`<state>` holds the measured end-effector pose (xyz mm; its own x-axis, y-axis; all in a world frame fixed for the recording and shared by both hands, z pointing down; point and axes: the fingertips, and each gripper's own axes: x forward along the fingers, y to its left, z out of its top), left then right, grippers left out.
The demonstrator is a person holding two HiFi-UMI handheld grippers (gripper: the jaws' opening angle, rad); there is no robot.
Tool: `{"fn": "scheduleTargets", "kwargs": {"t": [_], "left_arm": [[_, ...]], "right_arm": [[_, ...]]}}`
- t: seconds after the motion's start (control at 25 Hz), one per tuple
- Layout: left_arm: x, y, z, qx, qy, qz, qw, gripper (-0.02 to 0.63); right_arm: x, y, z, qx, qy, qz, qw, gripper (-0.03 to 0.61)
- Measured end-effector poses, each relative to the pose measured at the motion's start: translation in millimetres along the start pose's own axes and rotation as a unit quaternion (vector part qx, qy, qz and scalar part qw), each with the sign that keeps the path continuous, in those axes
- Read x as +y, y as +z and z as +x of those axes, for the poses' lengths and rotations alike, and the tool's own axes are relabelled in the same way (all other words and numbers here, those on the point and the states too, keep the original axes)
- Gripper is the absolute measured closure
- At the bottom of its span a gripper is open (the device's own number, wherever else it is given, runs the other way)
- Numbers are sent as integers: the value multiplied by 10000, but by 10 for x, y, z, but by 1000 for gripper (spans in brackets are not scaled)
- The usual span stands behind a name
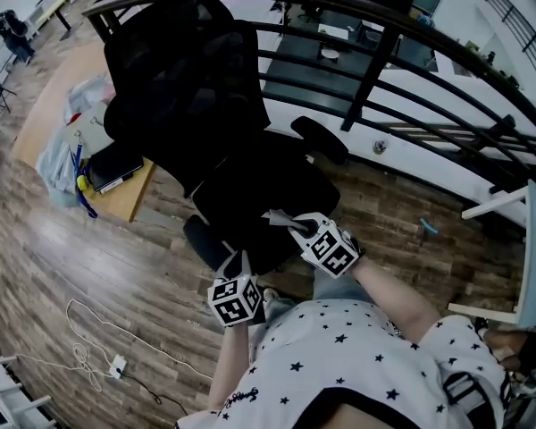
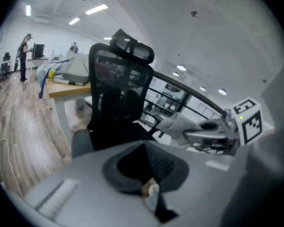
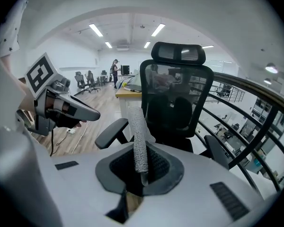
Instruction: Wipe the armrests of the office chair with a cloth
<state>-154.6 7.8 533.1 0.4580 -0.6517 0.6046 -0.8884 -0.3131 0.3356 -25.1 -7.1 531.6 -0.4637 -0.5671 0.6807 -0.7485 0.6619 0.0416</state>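
Note:
The black office chair (image 1: 205, 105) stands in front of me, seen from above. Its two armrests (image 1: 207, 239) (image 1: 320, 138) flank the seat. My right gripper (image 1: 290, 222) is shut on a grey cloth (image 1: 280, 217) over the seat's front. In the right gripper view the cloth (image 3: 138, 143) stands up as a rolled strip from the shut jaws (image 3: 141, 168), between the armrests (image 3: 111, 132) (image 3: 217, 150). My left gripper (image 1: 235, 264) hovers by the nearer armrest; its jaws (image 2: 144, 162) are shut on nothing. The left gripper view shows that armrest (image 2: 80, 143) and the right gripper's cloth (image 2: 177, 124).
A black curved railing (image 1: 402, 34) runs behind the chair. A wooden desk (image 1: 49, 114) with bags and a dark notebook (image 1: 114, 166) stands at the left. A white cable (image 1: 89, 347) lies on the wood floor. White furniture (image 1: 518, 239) is at the right.

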Motion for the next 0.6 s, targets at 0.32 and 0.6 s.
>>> {"fn": "scheduleTargets", "kwargs": {"t": [0.32,0.6], "left_arm": [[-537,251,480,-49,109,35,9999,606],[-949,450,837,-158,291,-43,9994,606]], "right_arm": [[-741,-134,-133,-28,186,-107,9998,554],[-1322,-211,-170,-132,364,-205,9990,554]]}}
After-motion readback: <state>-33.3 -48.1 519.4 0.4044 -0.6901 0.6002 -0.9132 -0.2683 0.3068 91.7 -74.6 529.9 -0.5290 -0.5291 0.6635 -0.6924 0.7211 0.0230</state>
